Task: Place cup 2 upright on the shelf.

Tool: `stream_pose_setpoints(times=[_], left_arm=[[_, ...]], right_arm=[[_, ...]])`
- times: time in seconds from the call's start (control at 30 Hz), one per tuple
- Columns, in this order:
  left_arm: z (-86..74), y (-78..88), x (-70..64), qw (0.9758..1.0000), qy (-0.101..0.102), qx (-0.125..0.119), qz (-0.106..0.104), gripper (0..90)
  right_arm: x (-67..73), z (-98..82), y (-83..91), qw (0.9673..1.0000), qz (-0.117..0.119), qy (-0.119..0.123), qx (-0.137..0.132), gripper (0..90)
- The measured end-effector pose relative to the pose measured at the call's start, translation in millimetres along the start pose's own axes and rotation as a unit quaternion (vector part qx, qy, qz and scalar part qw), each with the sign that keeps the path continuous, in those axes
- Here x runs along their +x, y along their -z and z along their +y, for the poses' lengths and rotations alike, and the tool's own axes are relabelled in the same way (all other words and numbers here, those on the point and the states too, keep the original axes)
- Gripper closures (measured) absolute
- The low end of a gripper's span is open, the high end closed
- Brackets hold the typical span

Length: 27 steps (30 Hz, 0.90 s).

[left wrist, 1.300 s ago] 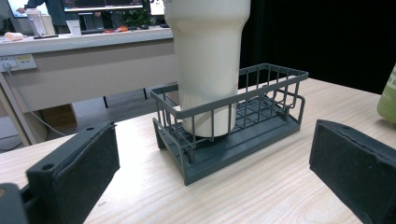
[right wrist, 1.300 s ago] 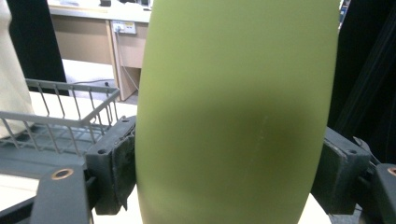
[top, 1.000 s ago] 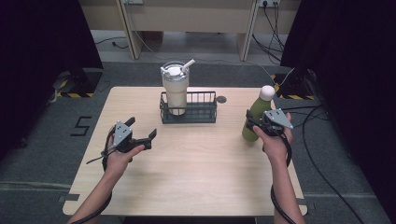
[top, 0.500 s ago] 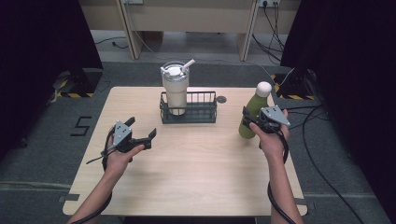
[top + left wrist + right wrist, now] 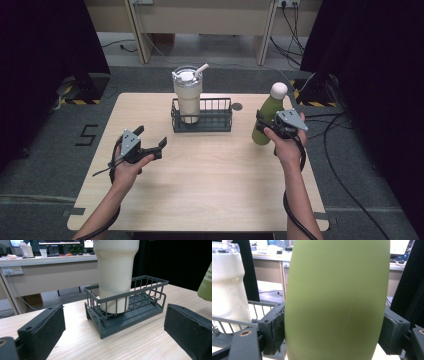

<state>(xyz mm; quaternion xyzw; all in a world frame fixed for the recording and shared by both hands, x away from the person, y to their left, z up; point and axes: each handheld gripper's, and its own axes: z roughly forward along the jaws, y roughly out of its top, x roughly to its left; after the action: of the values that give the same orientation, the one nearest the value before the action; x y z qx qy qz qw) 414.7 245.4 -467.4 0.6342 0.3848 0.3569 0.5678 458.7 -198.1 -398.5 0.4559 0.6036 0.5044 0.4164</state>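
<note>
A green bottle (image 5: 268, 112) with a white cap stands slightly tilted at the table's right side. My right gripper (image 5: 266, 126) is shut on the bottle's body. In the right gripper view the green bottle (image 5: 337, 297) sits between the two jaws, and both pads press its sides. A cream tumbler (image 5: 188, 97) with a lid and straw stands in the left end of a dark wire basket (image 5: 215, 121) at the table's back middle. My left gripper (image 5: 150, 137) hovers open at the left, empty and pointing toward the basket (image 5: 140, 312) and tumbler (image 5: 116, 272).
The basket's right half holds nothing. A small dark round hole (image 5: 236, 106) lies in the tabletop behind the basket. Cables trail on the floor at the right. Bare wooden tabletop (image 5: 215, 180) stretches between my hands and toward the front edge.
My right gripper has carried the green bottle a little to the left, toward the basket. The left gripper has stayed put.
</note>
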Motion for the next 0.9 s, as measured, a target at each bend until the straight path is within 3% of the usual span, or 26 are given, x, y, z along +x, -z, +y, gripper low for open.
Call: stream_pose_setpoints(times=[0.63, 0.9], left_arm=[[0.4, 0.3, 2.5, 1.0, -0.003, 0.0, 0.006, 2.5], [2.2, 0.0, 5.3, 1.0, 0.003, -0.004, 0.008, 2.6]], right_arm=[[10.4, 16.5, -7.8, 0.9999, 0.008, -0.006, -0.013, 22.2], [19.6, 23.1, -13.6, 0.9998, 0.015, 0.003, -0.016, 22.2]])
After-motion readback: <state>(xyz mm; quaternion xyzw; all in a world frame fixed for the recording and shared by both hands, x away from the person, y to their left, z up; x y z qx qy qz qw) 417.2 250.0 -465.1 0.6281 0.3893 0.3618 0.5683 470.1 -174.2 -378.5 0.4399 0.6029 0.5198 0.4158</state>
